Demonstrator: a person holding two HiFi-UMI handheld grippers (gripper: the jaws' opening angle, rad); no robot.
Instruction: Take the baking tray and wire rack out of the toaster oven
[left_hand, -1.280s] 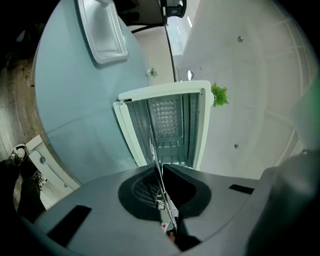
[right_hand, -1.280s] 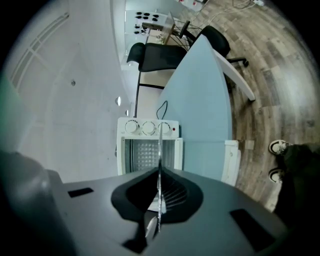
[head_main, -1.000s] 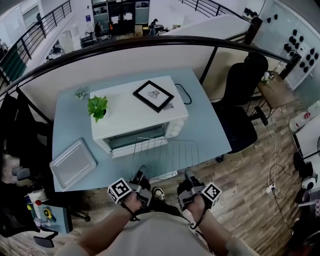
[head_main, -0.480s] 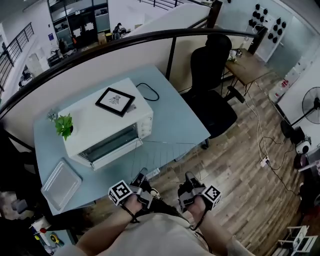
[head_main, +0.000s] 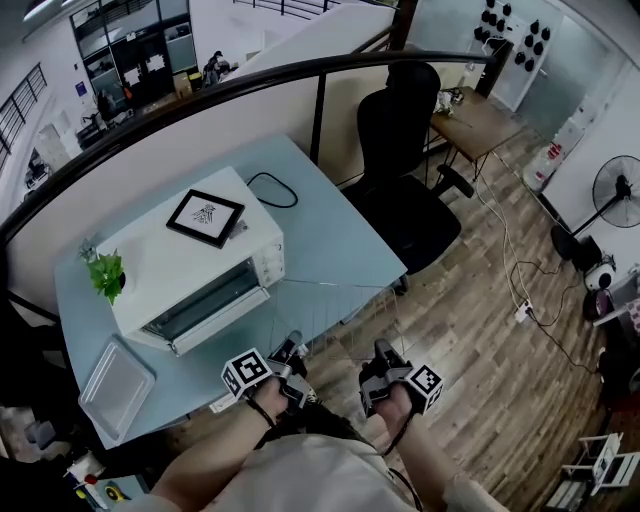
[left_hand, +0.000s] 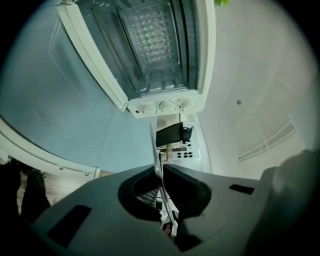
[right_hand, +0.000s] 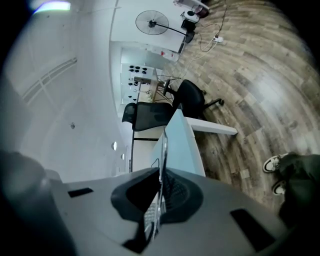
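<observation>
Clamping wire rack (head_main: 340, 315) at near edge, left gripper (head_main: 292, 346) and right gripper (head_main: 383, 349), rim between closed jaws

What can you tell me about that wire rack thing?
The wire rack is a thin, silvery metal grid of straight bars. It is out of the toaster oven, held roughly level over the front edge of the blue table. The left gripper and right gripper are each shut on its near edge.
</observation>
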